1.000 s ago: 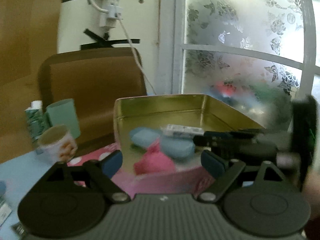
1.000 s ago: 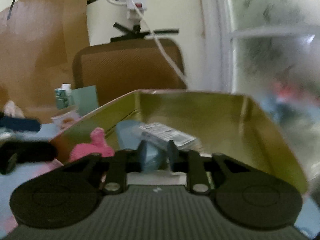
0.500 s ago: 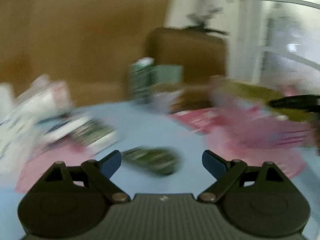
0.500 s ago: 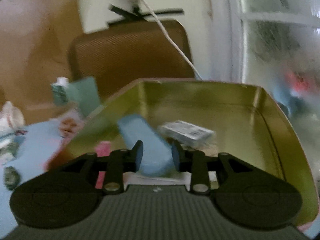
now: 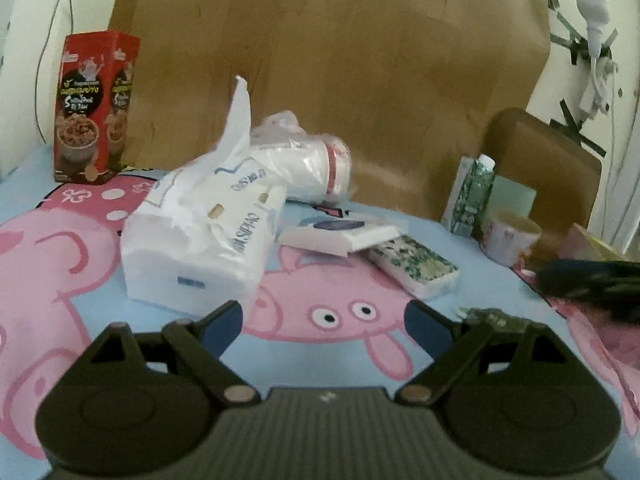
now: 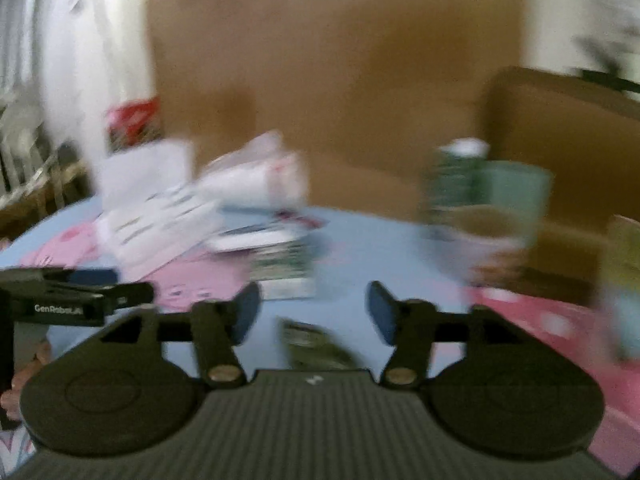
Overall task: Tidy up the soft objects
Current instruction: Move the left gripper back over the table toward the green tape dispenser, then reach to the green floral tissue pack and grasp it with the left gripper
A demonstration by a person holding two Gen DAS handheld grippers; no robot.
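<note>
Left wrist view: the left gripper [image 5: 323, 318] hangs low over the worktop [image 5: 344, 356] with its jaws wide apart and nothing between them. The soft things lie ahead of it: a big tissue pack [image 5: 200, 236], a patterned tissue packet [image 5: 414, 266] beyond, and a small green packet [image 5: 494, 317] just beside the right-hand finger. To take one cleanly, centre the jaws over its narrow side and close gently, since these packs will squash.

Right wrist view: heavily blurred. The right gripper [image 6: 314, 312] has just been opening; its jaws stand apart and empty. The green packet, probably the same one, lies on the worktop just below the gap, untouched.
</note>
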